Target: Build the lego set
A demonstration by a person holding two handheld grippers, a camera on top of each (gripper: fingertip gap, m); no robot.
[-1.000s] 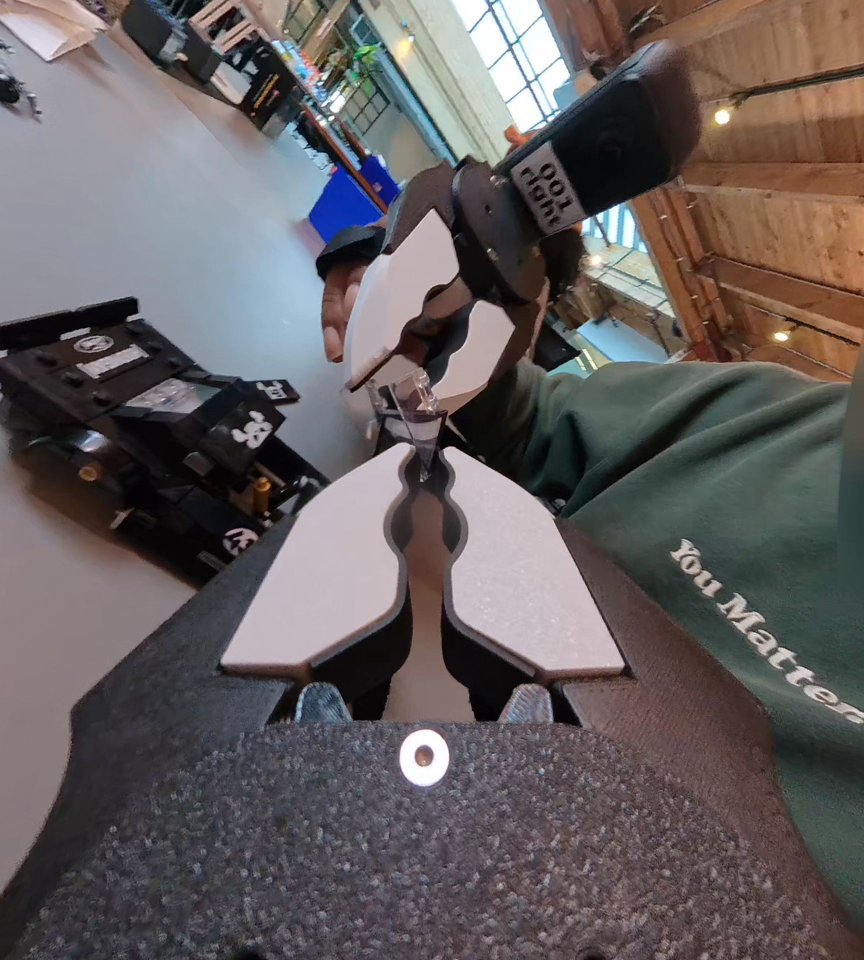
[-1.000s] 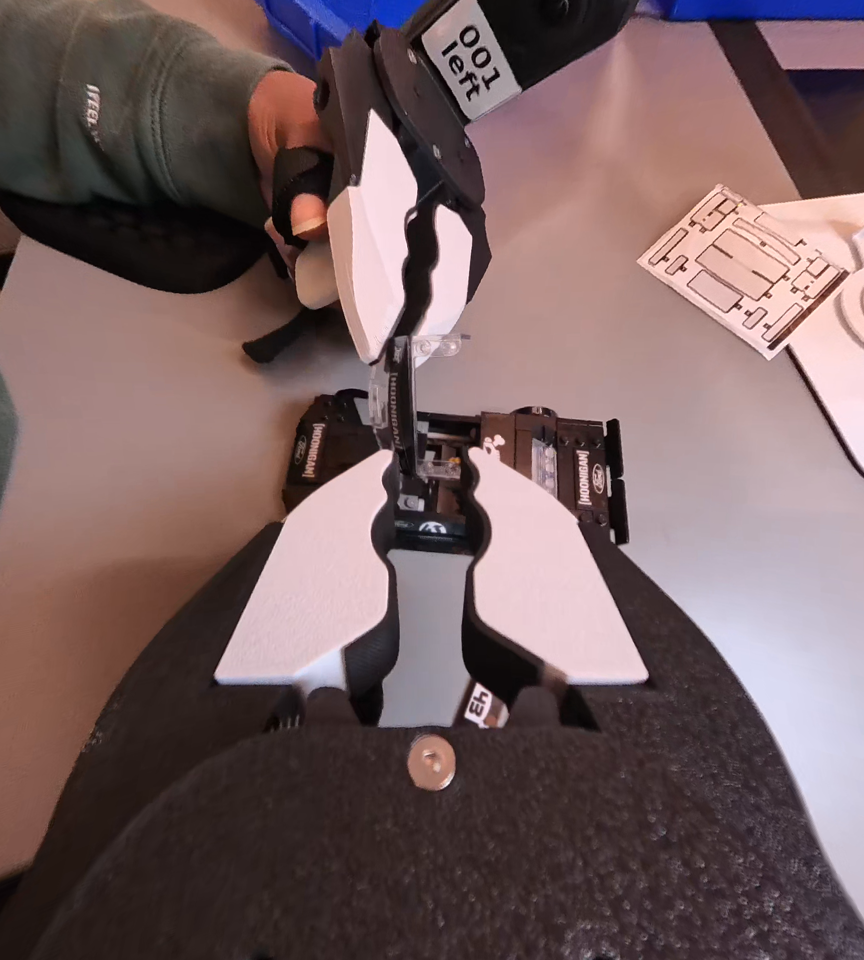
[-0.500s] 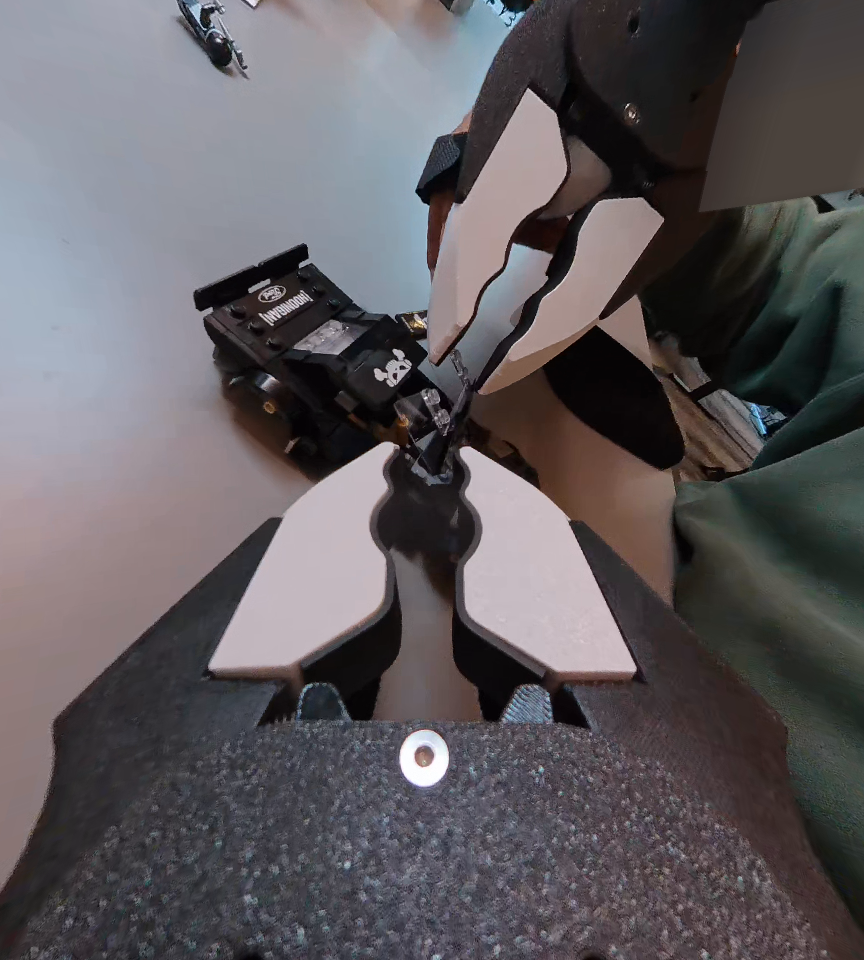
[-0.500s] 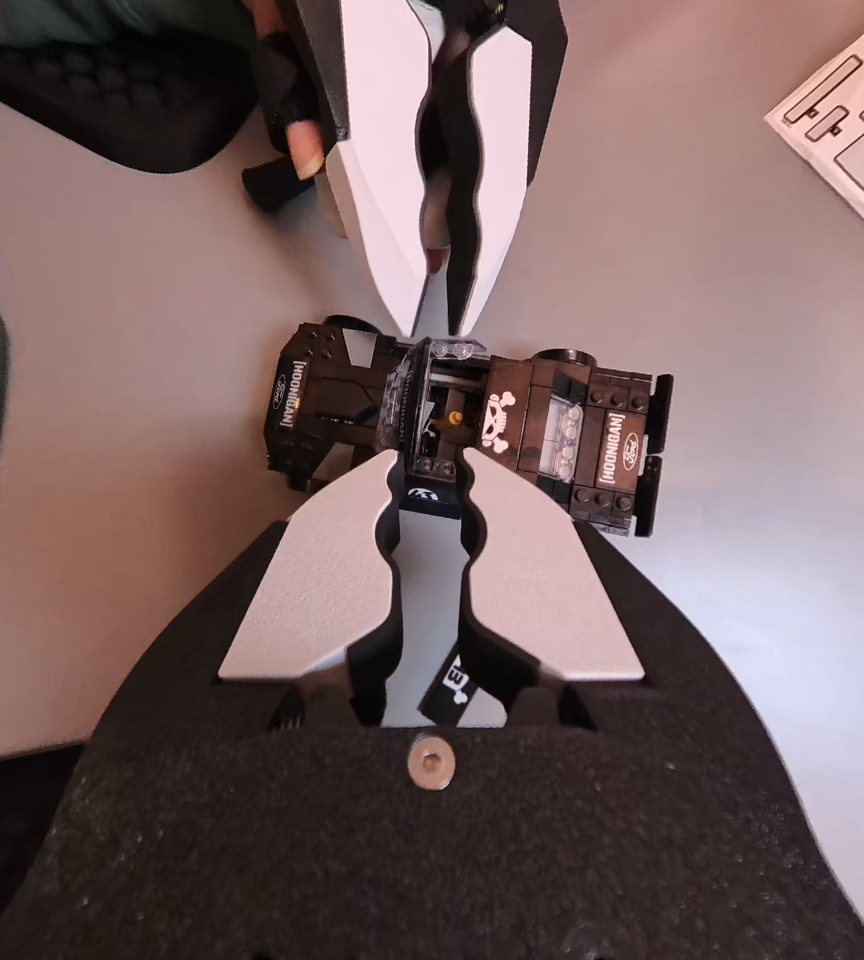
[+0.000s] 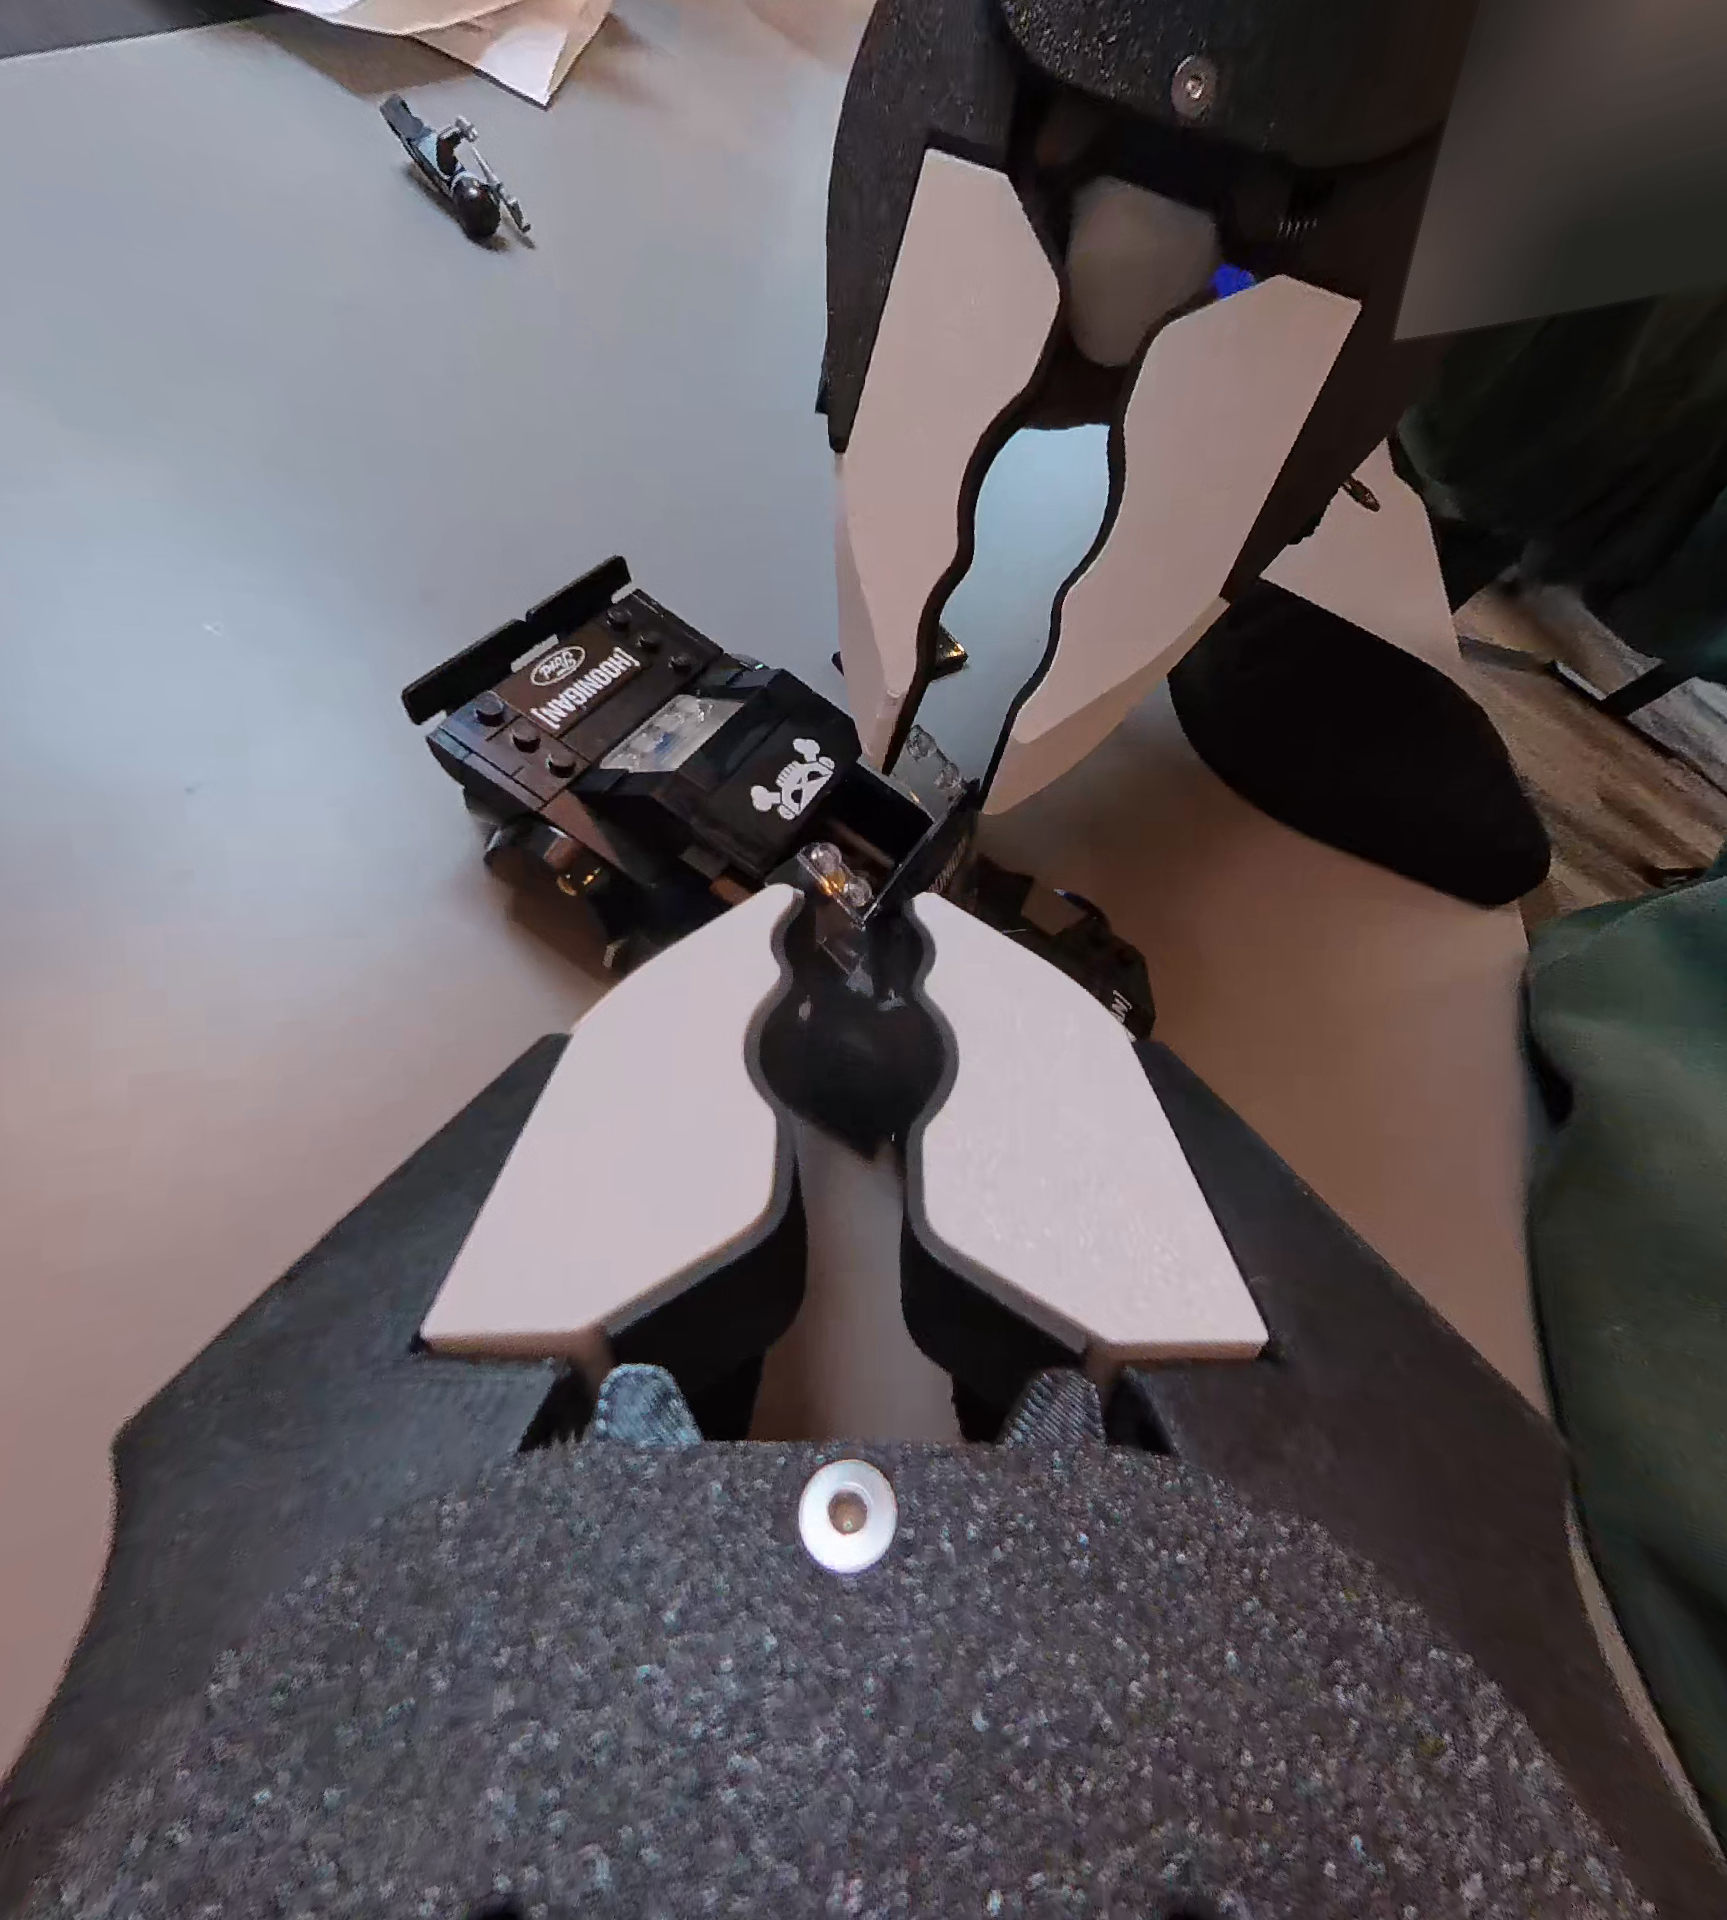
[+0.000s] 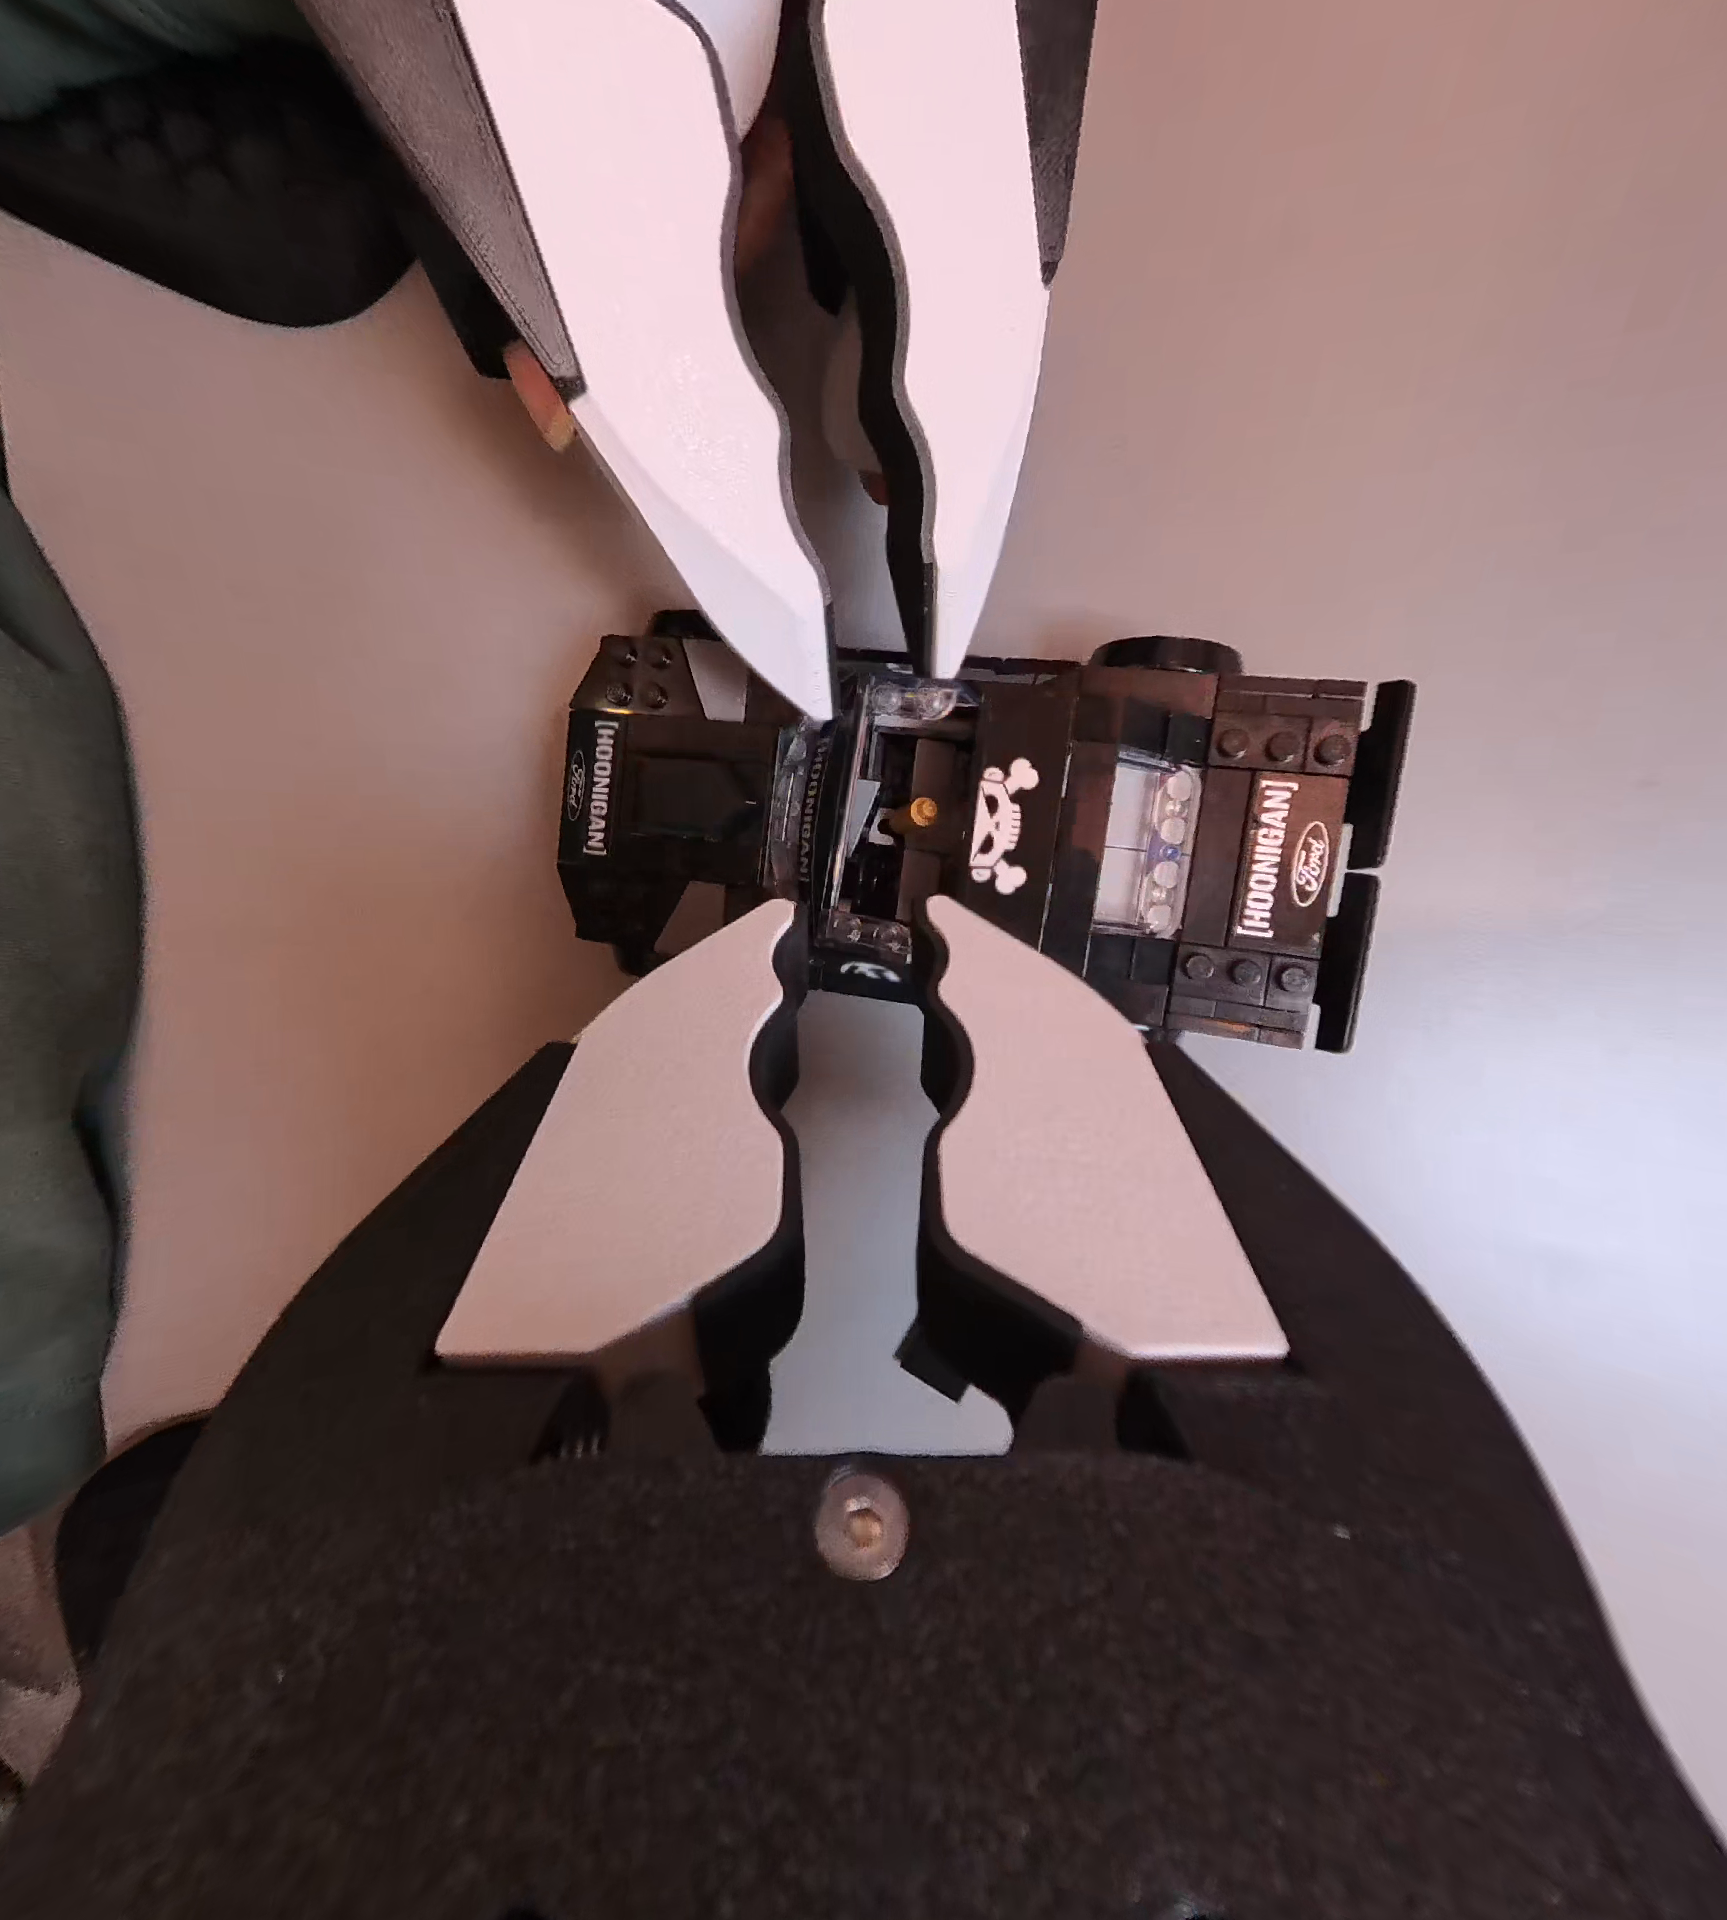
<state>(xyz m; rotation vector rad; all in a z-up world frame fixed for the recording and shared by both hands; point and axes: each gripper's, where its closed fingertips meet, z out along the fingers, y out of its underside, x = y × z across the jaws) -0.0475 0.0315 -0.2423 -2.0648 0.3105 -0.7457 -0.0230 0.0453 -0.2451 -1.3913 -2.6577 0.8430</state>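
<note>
A black Lego car (image 5: 630,748) with white skull and logo stickers lies on the grey table (image 5: 163,468); the right wrist view shows it from above (image 6: 1150,831). A dark see-through windscreen piece (image 5: 926,852) sits across the car's cabin (image 6: 828,821), between hood and roof. My left gripper (image 5: 854,914) is shut on its far end and comes in from the top of the right wrist view (image 6: 880,686). My right gripper (image 6: 859,914) is shut on its near end and comes in from the top of the left wrist view (image 5: 942,743). The two sets of fingertips face each other over the cabin.
A small black Lego sub-assembly (image 5: 469,197) and paper (image 5: 485,42) lie at the table's far side. A person's green sleeve (image 5: 1690,1143) is at the right. A loose small black piece (image 6: 932,1361) lies under my right gripper's fingers. The grippers are tip to tip, or close to it.
Both grippers have come down together with the windscreen piece, from held in the air to resting on the car's cabin. Both views have tilted down onto the table.
</note>
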